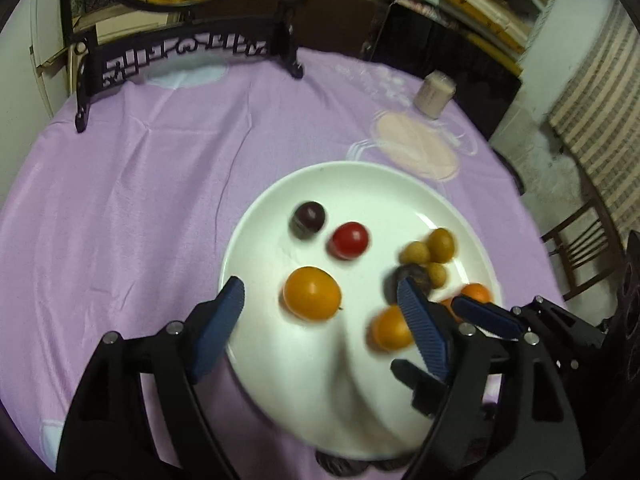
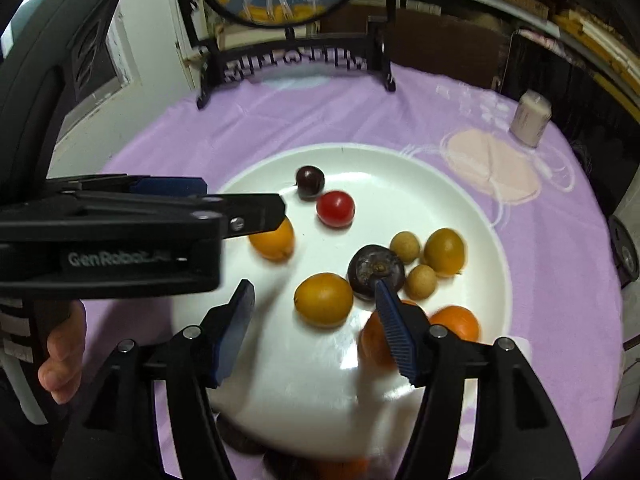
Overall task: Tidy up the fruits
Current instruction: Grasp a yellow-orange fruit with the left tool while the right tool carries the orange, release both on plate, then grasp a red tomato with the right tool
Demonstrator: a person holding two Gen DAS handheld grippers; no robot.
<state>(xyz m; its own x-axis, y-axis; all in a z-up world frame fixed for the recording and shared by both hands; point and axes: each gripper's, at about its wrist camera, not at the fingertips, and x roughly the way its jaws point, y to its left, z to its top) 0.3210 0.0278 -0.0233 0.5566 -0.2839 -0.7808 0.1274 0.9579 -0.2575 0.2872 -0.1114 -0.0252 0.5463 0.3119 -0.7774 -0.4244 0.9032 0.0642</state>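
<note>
Fruits lay scattered on the white plate (image 2: 496,240) on the worktop; your left gripper (image 1: 320,308) and right gripper (image 2: 316,308) both had fingers apart, holding nothing. You needed to centre on one fruit before squeezing.

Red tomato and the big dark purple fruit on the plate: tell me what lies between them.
Nothing: in the right wrist view, only bare white plate separates the red tomato from the big dark purple fruit.
</note>
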